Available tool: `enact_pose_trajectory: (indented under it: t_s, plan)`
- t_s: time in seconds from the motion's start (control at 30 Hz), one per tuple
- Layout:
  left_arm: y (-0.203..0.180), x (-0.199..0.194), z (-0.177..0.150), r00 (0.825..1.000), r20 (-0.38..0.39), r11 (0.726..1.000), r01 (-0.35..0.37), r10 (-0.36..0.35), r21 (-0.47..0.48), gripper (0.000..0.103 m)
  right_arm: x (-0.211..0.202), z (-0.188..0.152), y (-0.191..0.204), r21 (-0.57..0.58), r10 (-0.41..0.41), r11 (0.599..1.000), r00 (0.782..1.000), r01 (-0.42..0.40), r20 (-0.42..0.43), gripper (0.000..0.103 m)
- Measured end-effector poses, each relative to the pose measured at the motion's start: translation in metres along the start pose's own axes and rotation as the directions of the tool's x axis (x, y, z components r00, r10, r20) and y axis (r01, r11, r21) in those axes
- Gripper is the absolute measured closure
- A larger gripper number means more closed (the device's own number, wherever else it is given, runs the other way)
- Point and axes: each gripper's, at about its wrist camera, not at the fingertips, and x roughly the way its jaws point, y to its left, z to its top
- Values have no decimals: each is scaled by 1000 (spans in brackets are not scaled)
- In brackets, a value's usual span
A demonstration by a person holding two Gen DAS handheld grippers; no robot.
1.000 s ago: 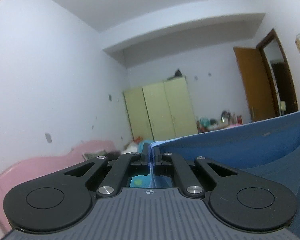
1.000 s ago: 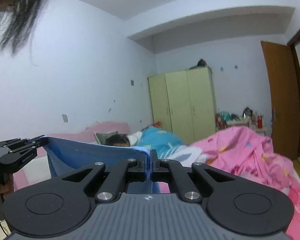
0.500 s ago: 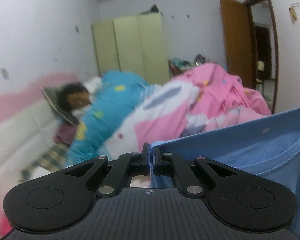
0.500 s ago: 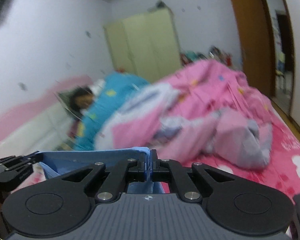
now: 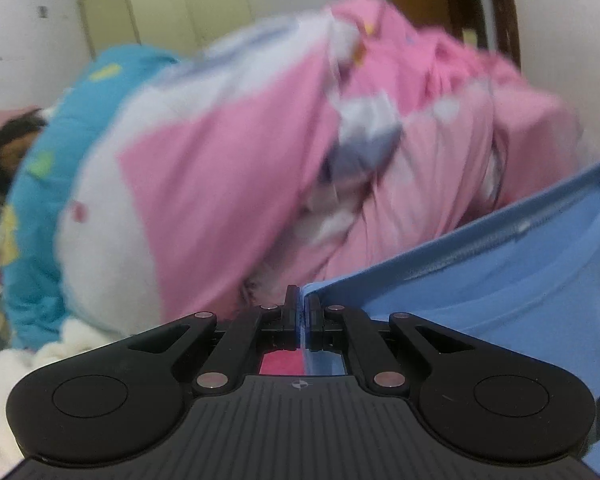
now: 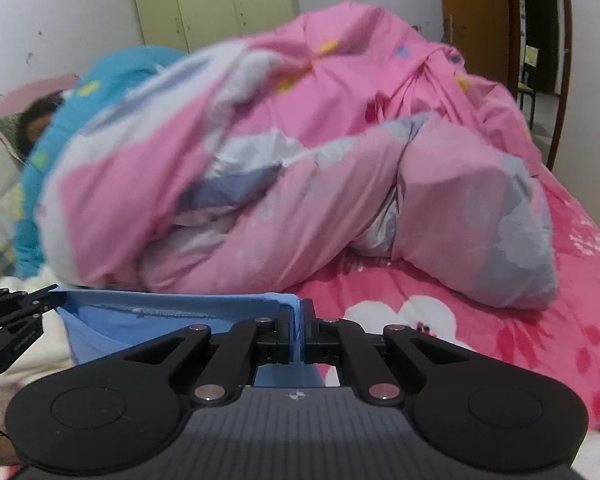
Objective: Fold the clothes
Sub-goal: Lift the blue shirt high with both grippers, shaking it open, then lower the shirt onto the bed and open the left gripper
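- The blue shirt (image 6: pixel 172 320) hung stretched between the two grippers, held off the bed by its top edge, with the rest of the cloth dropping below the tools.
- At the left, the left gripper (image 5: pixel 301 304) had its fingers pressed together on one corner of the shirt; from the right wrist view the same tool showed as a dark shape at the far left edge (image 6: pixel 20 312).
- From that corner the cloth ran up and away to the right, filling the lower right of the left wrist view (image 5: pixel 500 280).
- To the right, the right gripper (image 6: pixel 300 312) was clamped on the other corner, the folded hem pinched between its fingers.
- Straight ahead of both tools lay a big pink quilt (image 6: pixel 300 160), bunched up high and blocking most of the bed beyond.
- Left of the quilt a blue blanket (image 6: pixel 112 76) covered a person lying against the pink headboard (image 6: pixel 40 84).
- On the right, the pink floral sheet (image 6: pixel 520 340) lay bare just beside the shirt.
- Behind stood a pale green wardrobe (image 6: pixel 216 0) and, further right, a brown door (image 6: pixel 476 20).
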Motion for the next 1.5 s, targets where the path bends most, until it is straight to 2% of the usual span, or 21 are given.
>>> enact_pose_trajectory:
  t_s: [0.07,0.23,0.4,0.43,0.47,0.5,0.6,0.63,0.7,0.73,0.77,0.87,0.93,1.03,1.13,1.17,1.23,1.3,1.4,1.47,1.5]
  plan:
    - [-9,27,-3,1000,-27,999,-1,2,43,102,36,-3,-12,10,10,1000,1000,-10,-20,102]
    - [-20,91,-24,992,-130,998,-1,9,60,102,95,-17,-26,39,30,999,994,-26,-102,102]
    - [-24,135,-62,960,-279,999,19,-6,44,97,147,-37,-35,92,58,995,981,-41,-187,101]
    - [-24,141,-70,949,-312,998,43,-29,36,92,157,-41,-37,103,64,994,977,-44,-203,101]
    - [-24,146,-77,938,-343,998,64,-53,23,76,168,-45,-39,114,70,992,973,-46,-220,101]
    - [-24,150,-84,928,-367,997,77,-68,10,70,178,-49,-41,125,77,991,969,-48,-236,100]
    - [-11,150,-88,929,-362,996,62,-83,-69,53,209,-61,-46,158,97,986,954,-53,-285,96]
    - [-3,148,-86,923,-370,991,67,-106,-116,45,219,-65,-48,169,104,984,948,-54,-300,95]
    - [18,137,-79,913,-366,966,97,-182,-238,41,240,-73,-52,190,118,980,936,-56,-332,83]
    - [29,131,-76,909,-354,946,111,-221,-304,37,238,-73,-55,208,128,976,934,-60,-332,61]
    - [40,124,-73,906,-338,922,122,-256,-368,31,231,-71,-59,228,139,972,935,-65,-327,47]
    - [67,106,-65,902,-279,848,153,-330,-507,27,209,-66,-71,286,171,955,936,-80,-308,43]
    - [83,90,-62,907,-251,811,147,-339,-567,27,194,-62,-78,325,191,941,936,-90,-295,43]
    - [98,70,-58,921,-228,785,120,-316,-608,27,169,-54,-79,346,237,928,938,-141,-252,43]
    - [109,42,-61,919,-258,776,76,-297,-626,27,142,-44,-67,329,305,916,931,-230,-199,45]
    - [111,34,-64,911,-289,782,55,-293,-621,27,133,-40,-58,315,340,910,921,-271,-188,45]
    - [113,11,-75,889,-352,797,23,-291,-603,28,116,-34,-33,273,433,885,881,-377,-190,46]
    - [111,-13,-91,857,-413,804,4,-309,-594,28,108,-34,0,236,529,845,816,-480,-233,48]
    - [104,-44,-125,800,-491,802,-19,-346,-597,31,104,-42,55,160,612,786,714,-598,-340,50]
    - [95,-63,-152,759,-529,786,-37,-380,-617,33,107,-54,92,118,628,756,661,-644,-412,51]
    - [91,-71,-165,738,-546,778,-46,-396,-626,35,111,-60,111,86,615,751,646,-655,-452,52]
